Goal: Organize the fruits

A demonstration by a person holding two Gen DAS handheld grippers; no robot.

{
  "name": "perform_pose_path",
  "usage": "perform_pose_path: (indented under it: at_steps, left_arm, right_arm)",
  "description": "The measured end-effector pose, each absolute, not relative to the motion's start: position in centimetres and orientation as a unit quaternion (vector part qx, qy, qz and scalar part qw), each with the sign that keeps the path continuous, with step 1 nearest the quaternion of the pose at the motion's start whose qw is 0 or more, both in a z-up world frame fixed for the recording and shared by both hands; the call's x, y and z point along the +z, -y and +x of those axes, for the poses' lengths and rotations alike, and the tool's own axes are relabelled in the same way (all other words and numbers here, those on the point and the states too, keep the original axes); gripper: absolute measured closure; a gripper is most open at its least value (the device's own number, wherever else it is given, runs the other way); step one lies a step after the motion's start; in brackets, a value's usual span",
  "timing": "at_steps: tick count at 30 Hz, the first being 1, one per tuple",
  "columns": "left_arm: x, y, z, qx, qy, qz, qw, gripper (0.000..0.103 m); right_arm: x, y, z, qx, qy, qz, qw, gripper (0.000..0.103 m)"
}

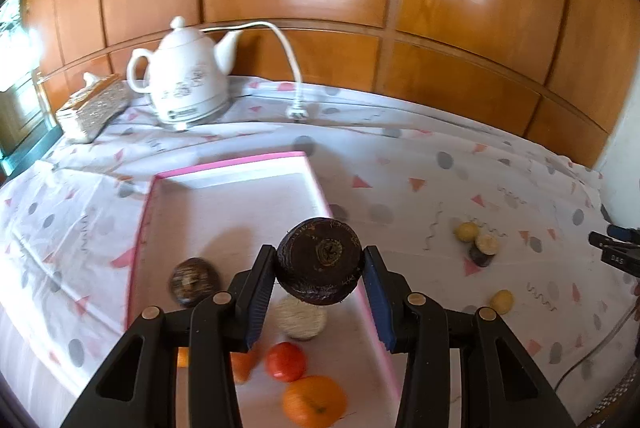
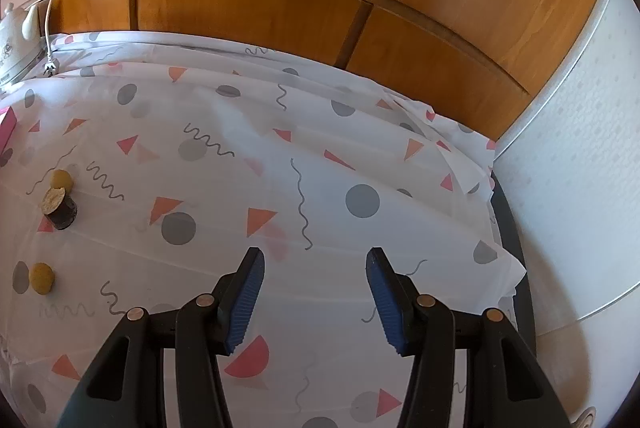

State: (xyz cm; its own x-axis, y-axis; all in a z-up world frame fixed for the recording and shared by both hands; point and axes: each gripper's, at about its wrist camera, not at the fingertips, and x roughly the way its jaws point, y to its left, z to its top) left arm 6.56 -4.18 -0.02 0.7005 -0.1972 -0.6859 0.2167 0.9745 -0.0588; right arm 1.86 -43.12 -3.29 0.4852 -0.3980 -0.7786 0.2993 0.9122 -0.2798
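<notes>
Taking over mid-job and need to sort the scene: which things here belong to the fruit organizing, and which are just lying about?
Part of the job:
- dark fruit clamped in the left gripper
- pink tray with fruit inside
- loose yellow fruits on the cloth
- right gripper, open

Just lying about:
- white kettle and its plug
- woven box

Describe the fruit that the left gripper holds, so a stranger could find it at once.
Find the pink-edged tray on the patterned tablecloth. Above its right edge, the left gripper clamps a dark brown round fruit. It alone is lifted; the other fruits lie in the tray or on the cloth.
</notes>
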Motion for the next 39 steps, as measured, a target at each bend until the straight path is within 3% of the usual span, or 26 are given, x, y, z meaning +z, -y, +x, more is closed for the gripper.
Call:
perform_pose_path:
  at_steps: [26, 39]
  left_arm:
    - [-2.4, -9.0, 6.3, -0.021, -0.403, -0.107, 0.909, 0.059]
    - [-3.4, -2.9, 11.5, -0.057, -0.423, -0.067, 0.902, 0.059]
  right_arm:
    - [-3.6, 42.9, 2.0, -0.205, -0.471, -0.046, 0.857, 0.049]
    - [-4.1, 43.9, 2.1, -0.226, -0.489, -0.037, 0.842, 0.049]
